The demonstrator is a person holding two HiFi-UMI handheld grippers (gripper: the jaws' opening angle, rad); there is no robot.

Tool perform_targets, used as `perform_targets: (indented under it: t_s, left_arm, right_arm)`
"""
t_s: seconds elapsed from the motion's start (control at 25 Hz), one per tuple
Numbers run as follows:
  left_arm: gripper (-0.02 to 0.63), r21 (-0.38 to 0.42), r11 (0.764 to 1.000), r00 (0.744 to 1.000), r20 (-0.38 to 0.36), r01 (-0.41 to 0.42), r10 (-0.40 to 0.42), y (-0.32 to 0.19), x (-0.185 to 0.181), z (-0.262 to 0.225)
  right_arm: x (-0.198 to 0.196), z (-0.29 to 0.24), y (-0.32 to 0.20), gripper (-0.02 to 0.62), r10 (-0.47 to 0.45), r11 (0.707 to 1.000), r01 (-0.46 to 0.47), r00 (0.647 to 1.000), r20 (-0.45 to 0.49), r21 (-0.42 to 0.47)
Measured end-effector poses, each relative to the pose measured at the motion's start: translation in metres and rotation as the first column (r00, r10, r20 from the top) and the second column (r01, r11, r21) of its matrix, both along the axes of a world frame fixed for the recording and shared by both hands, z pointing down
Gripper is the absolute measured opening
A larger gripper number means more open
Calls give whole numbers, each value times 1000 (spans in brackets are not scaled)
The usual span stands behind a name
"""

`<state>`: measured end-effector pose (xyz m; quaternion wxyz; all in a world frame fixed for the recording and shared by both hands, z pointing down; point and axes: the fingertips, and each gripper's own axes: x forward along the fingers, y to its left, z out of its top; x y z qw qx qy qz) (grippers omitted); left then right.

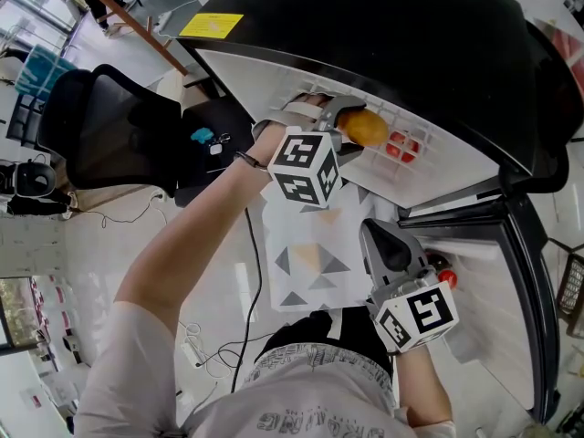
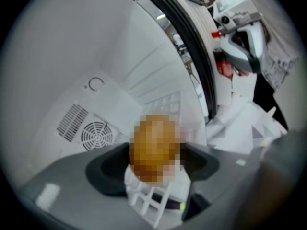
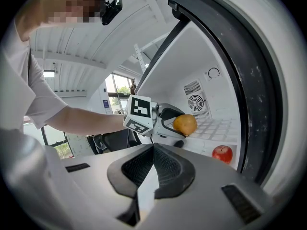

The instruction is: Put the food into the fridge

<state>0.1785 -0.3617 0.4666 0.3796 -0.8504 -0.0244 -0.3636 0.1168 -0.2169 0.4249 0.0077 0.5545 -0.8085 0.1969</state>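
Your left gripper [image 2: 154, 164] is inside the fridge [image 1: 383, 26], jaws spread wide and clasped around the golden fruit [image 2: 154, 147], one pad on each flank. It sits mid-shelf on or just over the white wire shelf [image 3: 216, 126]; I can't tell which. The red apple [image 3: 222, 153] lies nearer the front edge. Your right gripper [image 3: 146, 176] is closed and empty. The fruit looks firm, light and smooth-skinned, so likely to roll and bruise: grip its widest girth, gently. It's rounded, slightly egg-shaped, yellow-orange with a matte skin.
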Motion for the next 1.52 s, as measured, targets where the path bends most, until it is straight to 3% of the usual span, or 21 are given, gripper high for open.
perform_targets:
  t_s: [0.84, 1.52]
  left_arm:
    - [365, -3, 999, 999, 14, 40, -40, -3, -1, -1]
    - [365, -31, 995, 992, -82, 95, -97, 10, -23, -28]
  right_arm:
    - [-3, -1, 4, 0, -19, 1000, 19, 1000, 14, 2]
    - [-12, -10, 10, 0, -46, 999, 46, 999, -3, 16]
